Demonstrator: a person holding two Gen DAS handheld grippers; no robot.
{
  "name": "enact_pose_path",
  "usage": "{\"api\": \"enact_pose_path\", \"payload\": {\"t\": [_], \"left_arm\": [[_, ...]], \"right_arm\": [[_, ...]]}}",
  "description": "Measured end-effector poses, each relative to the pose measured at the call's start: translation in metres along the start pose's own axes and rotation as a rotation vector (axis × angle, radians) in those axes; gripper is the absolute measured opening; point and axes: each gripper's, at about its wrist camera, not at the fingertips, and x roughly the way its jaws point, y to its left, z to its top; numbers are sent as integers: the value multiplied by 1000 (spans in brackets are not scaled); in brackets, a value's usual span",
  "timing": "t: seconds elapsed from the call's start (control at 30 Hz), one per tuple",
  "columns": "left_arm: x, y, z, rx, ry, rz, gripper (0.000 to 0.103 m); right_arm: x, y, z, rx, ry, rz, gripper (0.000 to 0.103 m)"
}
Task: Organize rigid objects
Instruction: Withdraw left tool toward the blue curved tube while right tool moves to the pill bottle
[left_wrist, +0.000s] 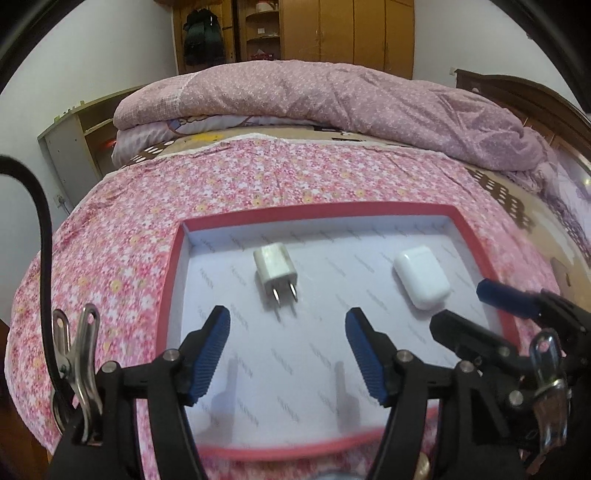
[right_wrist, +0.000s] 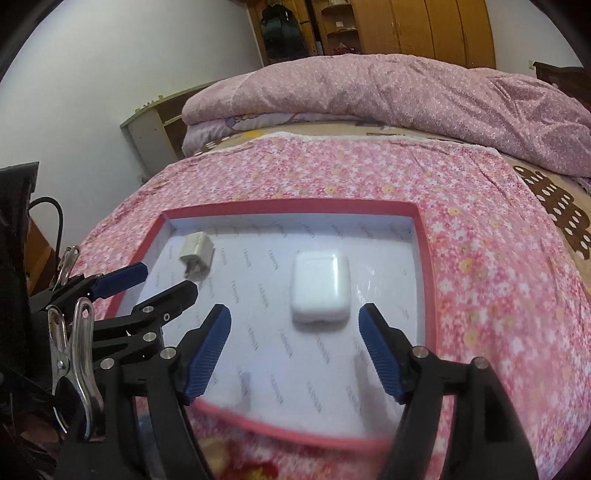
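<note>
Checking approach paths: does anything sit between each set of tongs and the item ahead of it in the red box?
Nothing visible: left tongs open toward the charger plug, right tongs toward the white earbud case.

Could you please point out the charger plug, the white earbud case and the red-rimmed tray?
charger plug (left_wrist: 275, 264): left wrist view, white body.
earbud case (right_wrist: 320, 286): right wrist view, lid top.
tray (right_wrist: 424, 236): right wrist view, right red rim.

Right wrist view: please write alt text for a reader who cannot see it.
The open right gripper hovers over a white earbud case lying in a red-rimmed tray on a pink floral bedcover. A white charger plug lies farther left, near the left gripper.
</note>
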Motion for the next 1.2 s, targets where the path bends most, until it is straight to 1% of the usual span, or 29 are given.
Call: {"api": "enact_pose_path", "payload": {"t": [0.17,0.3,0.6,0.8,0.9,1.07,1.2], "left_arm": [[-22,-2,-16,-2,-7,-33,69],[-34,0,-31,-1,-1,-38,69],[-56,16,-71,-33,32,-59,69],[-70,22,-96,-22,42,-77,69],[-74,23,-107,-13,43,-82,69],[-75,27,-122,-11,57,-76,69],[-77,35,-128,-21,61,-74,69]], "right_arm": [[-21,8,-12,-10,-4,-1,74],[-35,14,-25,-26,-6,-8,74],[-62,23,-68,-32,2,7,74],[-79,15,-100,19,14,28,74],[-83,13,-113,36,33,38,74],[-85,22,-133,9,59,48,74],[-84,37,-144,-20,81,97,74]]}}
